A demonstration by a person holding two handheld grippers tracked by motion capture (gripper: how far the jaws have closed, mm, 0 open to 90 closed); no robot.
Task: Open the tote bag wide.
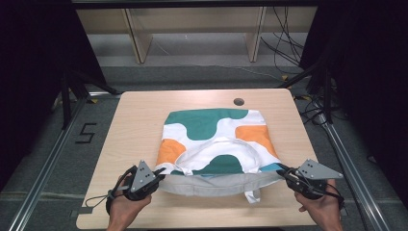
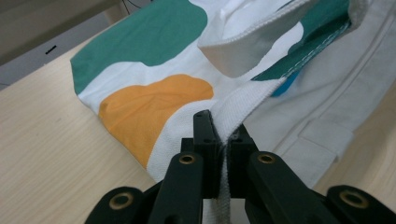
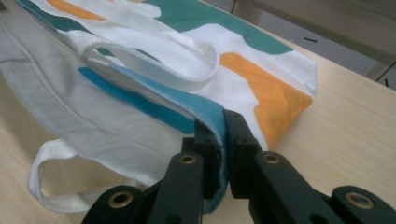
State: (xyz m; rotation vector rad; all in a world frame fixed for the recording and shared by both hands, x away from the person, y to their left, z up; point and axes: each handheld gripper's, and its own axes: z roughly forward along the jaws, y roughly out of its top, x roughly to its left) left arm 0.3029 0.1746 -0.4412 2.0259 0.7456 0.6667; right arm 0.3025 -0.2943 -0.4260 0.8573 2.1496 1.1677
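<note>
- Left tongs (image 1: 161,175): held in the person's left hand (image 1: 126,204) at the near left of the tabletop (image 1: 134,125). In the left gripper view the left tongs (image 2: 225,133) have their jaws pressed together on the white woven hem at the corner of the tote bag (image 2: 154,98).
- Right tongs (image 1: 283,172): held in the right hand (image 1: 322,209) at the near right. In the right gripper view the right tongs (image 3: 223,126) are clamped on the blue edge of the bag's opposite corner.
- Tote bag (image 1: 216,144): a fabric bag printed in white, green and orange patches, lying flat on the tabletop, spanning between the two tongs and extending away from them. Its near rim is stretched between the two pinched corners, showing the plain pale lining (image 1: 216,185).
- Handles: one white strap (image 1: 219,147) lies looped on the printed face beyond the tongs; the other strap (image 1: 251,195) hangs out at the near edge, closer to the right tongs. In the right gripper view this loop (image 3: 51,186) rests on the tabletop to the left of the jaws.
- Tabletop: light wood, with a round cable hole (image 1: 238,101) at the far edge beyond the bag.
</note>
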